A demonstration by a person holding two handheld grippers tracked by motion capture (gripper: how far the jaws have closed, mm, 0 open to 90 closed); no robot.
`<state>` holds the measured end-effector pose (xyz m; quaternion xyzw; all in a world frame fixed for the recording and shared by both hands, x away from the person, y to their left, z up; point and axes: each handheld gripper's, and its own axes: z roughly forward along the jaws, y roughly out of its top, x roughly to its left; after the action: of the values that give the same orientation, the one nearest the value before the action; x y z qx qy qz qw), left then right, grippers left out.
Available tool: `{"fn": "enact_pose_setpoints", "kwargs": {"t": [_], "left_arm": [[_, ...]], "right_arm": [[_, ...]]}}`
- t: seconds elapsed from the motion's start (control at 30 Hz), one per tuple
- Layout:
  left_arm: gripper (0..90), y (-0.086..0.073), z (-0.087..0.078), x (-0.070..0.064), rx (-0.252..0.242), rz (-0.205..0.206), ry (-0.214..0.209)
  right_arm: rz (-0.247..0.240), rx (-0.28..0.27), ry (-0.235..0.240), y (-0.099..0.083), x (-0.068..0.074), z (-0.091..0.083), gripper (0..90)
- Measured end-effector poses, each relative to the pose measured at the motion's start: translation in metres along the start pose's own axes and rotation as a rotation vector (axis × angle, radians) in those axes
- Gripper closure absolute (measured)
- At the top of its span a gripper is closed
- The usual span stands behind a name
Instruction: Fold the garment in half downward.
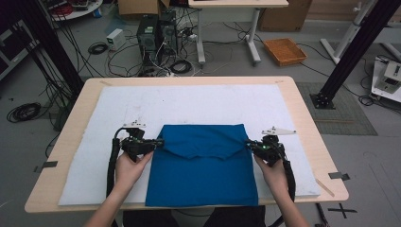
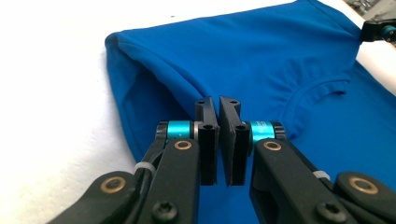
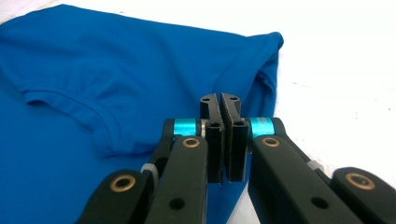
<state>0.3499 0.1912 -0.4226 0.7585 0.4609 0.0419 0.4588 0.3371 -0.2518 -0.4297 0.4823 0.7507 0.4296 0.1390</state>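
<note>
A blue T-shirt (image 1: pixel 203 175) lies on the white mat (image 1: pixel 189 101), with its upper part folded down over the body so the collar faces the near side. My left gripper (image 1: pixel 160 142) is at the left end of that folded flap, my right gripper (image 1: pixel 248 143) at the right end. In the left gripper view the jaws of the left gripper (image 2: pixel 218 100) are pressed together at the shirt's (image 2: pixel 261 51) folded edge. The right gripper (image 3: pixel 219 98) is likewise shut at the shirt's (image 3: pixel 116 60) edge. A hand holds each gripper from the near side.
The mat covers most of the wooden table (image 1: pixel 302 109). Bare mat lies beyond the shirt and on both sides. On the floor behind are computer towers (image 1: pixel 151 33), cables, an orange basket (image 1: pixel 284 51) and black frame posts (image 1: pixel 352 52).
</note>
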Motion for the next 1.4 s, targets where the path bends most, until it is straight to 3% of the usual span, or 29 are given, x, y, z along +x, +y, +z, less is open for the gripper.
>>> {"fn": "enact_pose_setpoints", "kwargs": {"t": [0.1,0.27,0.57,0.77,1.07,1.23,1.27,1.33,1.37,1.4], "left_arm": [[85.8,-0.003,-0.01,-0.007,0.004,0.008,-0.035],[85.8,-0.011,-0.02,-0.013,0.014,0.012,-0.056],[85.7,-0.041,-0.049,-0.038,0.027,0.031,-0.13],[85.8,-0.06,-0.064,-0.051,0.044,0.05,-0.154],[85.7,-0.085,-0.073,-0.052,0.074,0.033,-0.148],[85.5,-0.096,-0.067,-0.054,0.109,0.053,-0.124],[84.0,-0.096,-0.067,-0.054,0.109,0.053,-0.124],[70.5,-0.096,-0.066,-0.057,0.112,0.066,-0.087],[65.4,-0.095,-0.067,-0.058,0.106,0.085,-0.07],[61.7,-0.093,-0.067,-0.058,0.086,0.099,-0.051]], "right_arm": [[-0.009,-0.004,0.032,-0.002,0.007,-0.015,89.6],[-0.028,0.007,0.063,-0.013,0.017,-0.03,89.8],[-0.063,-0.006,0.107,-0.036,0.039,-0.064,89.8],[-0.076,-0.018,0.132,-0.052,0.054,-0.084,89.8],[-0.089,0.012,0.128,-0.075,0.06,-0.096,89.8],[-0.118,0.044,0.119,-0.085,0.064,-0.093,89.7],[-0.118,0.044,0.119,-0.085,0.064,-0.093,89.7],[-0.14,0.054,0.114,-0.086,0.064,-0.09,86.2],[-0.136,0.048,0.108,-0.085,0.064,-0.091,80.0],[-0.133,0.038,0.1,-0.083,0.061,-0.091,79.5]]}}
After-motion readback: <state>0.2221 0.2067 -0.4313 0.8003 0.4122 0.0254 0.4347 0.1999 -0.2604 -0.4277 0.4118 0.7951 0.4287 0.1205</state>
